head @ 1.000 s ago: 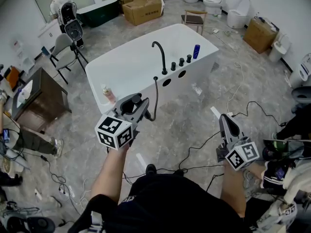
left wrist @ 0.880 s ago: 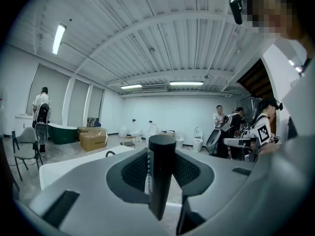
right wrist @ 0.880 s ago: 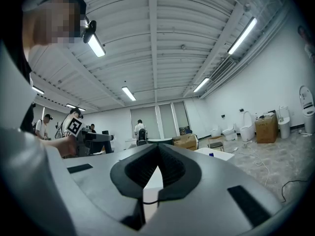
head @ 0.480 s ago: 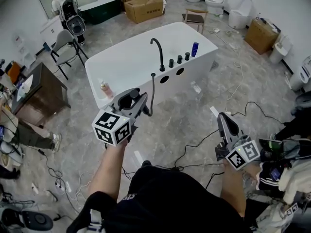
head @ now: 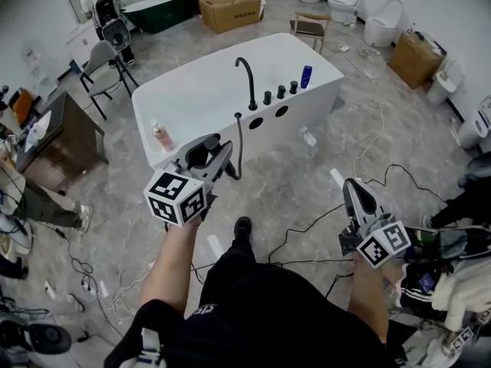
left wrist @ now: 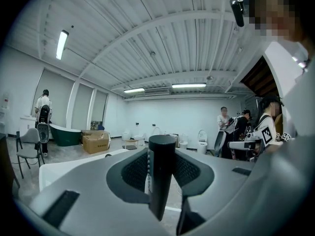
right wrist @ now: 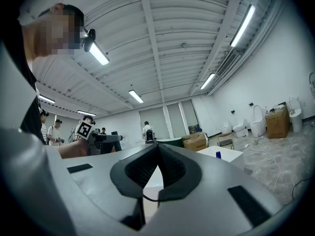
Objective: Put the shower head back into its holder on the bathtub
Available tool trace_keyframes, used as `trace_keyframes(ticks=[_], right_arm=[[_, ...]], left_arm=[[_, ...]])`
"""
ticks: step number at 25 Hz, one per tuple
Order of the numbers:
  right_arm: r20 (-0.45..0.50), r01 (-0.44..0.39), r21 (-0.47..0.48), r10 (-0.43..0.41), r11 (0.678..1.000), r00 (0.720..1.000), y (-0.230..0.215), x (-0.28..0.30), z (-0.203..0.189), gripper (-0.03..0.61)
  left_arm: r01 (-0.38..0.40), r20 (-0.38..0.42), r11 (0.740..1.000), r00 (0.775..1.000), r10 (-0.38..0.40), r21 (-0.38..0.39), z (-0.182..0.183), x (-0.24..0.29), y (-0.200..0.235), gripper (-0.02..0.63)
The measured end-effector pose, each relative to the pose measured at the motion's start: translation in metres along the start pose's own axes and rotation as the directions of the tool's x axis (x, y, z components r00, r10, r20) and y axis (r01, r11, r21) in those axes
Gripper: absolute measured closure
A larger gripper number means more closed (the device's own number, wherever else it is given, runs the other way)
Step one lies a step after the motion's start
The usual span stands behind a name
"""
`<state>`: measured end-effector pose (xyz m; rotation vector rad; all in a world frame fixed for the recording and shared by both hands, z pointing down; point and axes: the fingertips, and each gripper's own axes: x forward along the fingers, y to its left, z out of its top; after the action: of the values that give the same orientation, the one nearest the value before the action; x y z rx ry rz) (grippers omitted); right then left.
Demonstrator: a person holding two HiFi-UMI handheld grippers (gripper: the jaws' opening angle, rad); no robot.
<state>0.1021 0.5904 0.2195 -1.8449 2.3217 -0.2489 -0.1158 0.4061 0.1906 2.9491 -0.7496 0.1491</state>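
Note:
My left gripper [head: 220, 156] [left wrist: 161, 154] is shut on the black shower head [head: 202, 151] [left wrist: 160, 176], which stands upright between the pads. Its black hose [head: 238, 146] loops up to the near rim of the white bathtub [head: 192, 98]. On that rim stand a black curved faucet [head: 247, 79] and a row of black knobs [head: 280, 92]; two round holes [head: 268, 116] show in the tub's side. The left gripper hangs just short of the tub's near wall. My right gripper [head: 350, 187] [right wrist: 157, 149] is shut and empty, over the floor to the right.
A pink bottle [head: 161, 136] and a blue bottle [head: 306, 76] stand on the tub's rim. Cables [head: 322, 228] trail over the marble floor. A dark desk [head: 65, 140] and chair [head: 103, 64] stand left; cardboard boxes [head: 230, 6] and toilets [head: 376, 25] lie beyond.
Both grippers have drifted forward toward the tub with the person's step; a shoe has come into view on the floor between them. The left gripper's hold on the shower head is unchanged.

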Motion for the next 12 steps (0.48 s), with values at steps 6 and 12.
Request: trace_keyframes(ticks=[6,12], right_arm=[[-0.016,0.020,0.025,-0.020,0.999,1.000,-0.027,0.032,-0.005,0.566],[-0.045,0.040,0.054,-0.038,0.998,0.998,-0.060,0.090,-0.015,0.566]], left_arm=[[0.007,-0.013,1.000,1.000,-0.008,-0.020,-0.005,0.035,0.026,0.480],[-0.002,-0.019,0.999,1.000,0.001,-0.047,-0.009,0.081,0.084,0.480]])
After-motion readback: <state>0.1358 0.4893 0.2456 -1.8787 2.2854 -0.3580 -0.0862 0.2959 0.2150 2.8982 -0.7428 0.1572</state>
